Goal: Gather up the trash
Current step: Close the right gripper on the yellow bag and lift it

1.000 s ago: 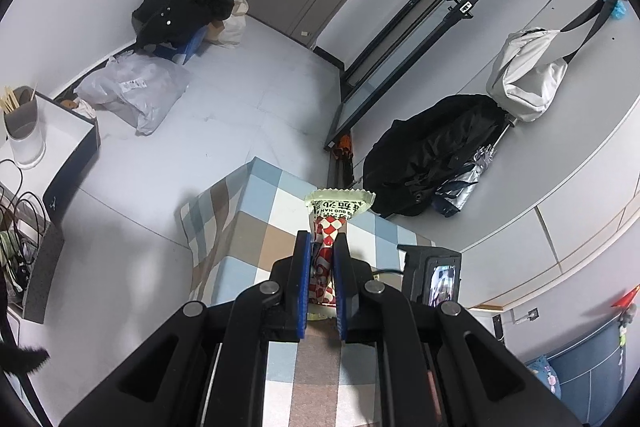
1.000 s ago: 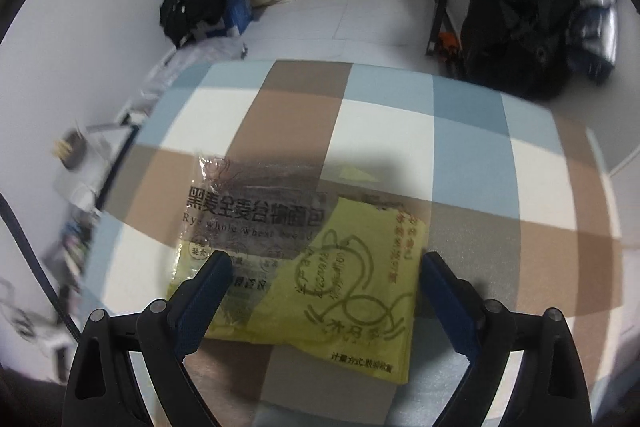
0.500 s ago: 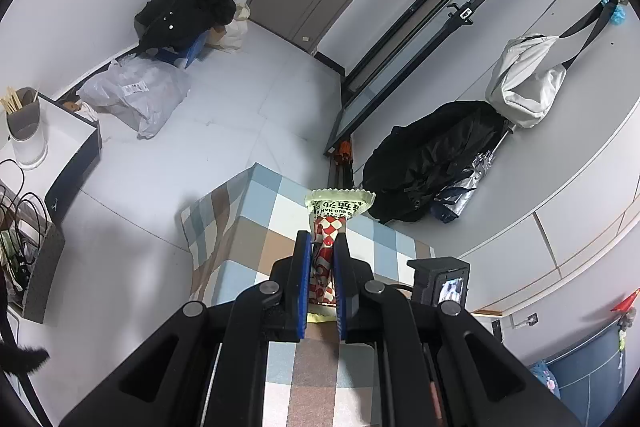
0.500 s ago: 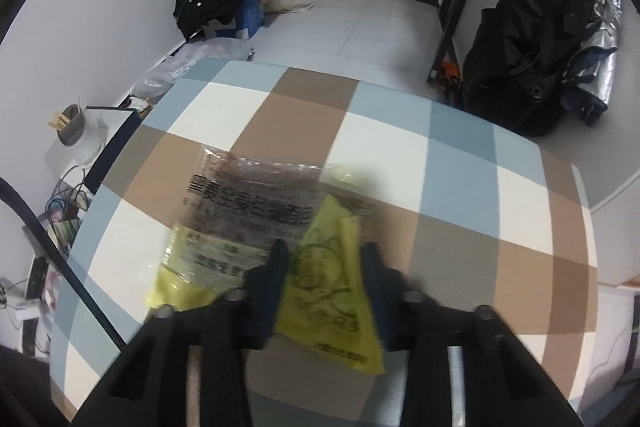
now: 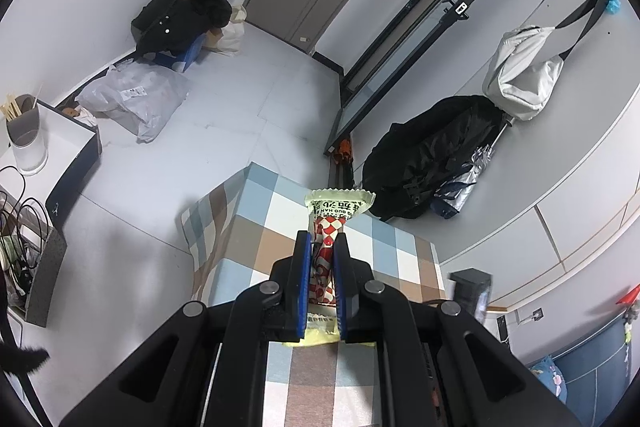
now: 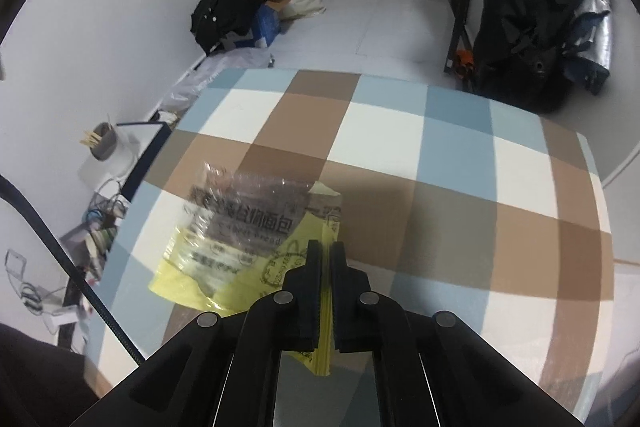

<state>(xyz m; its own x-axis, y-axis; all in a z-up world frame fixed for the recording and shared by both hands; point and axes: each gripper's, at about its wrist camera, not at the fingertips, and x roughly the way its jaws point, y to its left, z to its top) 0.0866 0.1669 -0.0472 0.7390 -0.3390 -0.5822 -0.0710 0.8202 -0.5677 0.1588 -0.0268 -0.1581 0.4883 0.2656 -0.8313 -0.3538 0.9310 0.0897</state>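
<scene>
In the left wrist view my left gripper is shut on a red-and-white checkered snack wrapper, whose pale crimped top sticks out past the fingertips, held above the checkered table. In the right wrist view my right gripper is shut on a yellow-and-clear bread wrapper, pinching its folded yellow edge. The wrapper's clear printed part hangs to the left, lifted just off the checkered table.
A black jacket pile and a grey plastic bag lie on the floor by the left wall. A black bag stands against the right wall. A white side table with a cup of sticks sits left of the table.
My right gripper closed from wide open onto the yellow edge of the bread wrapper and lifted it, crumpling it. The left gripper kept its hold and stayed put.
</scene>
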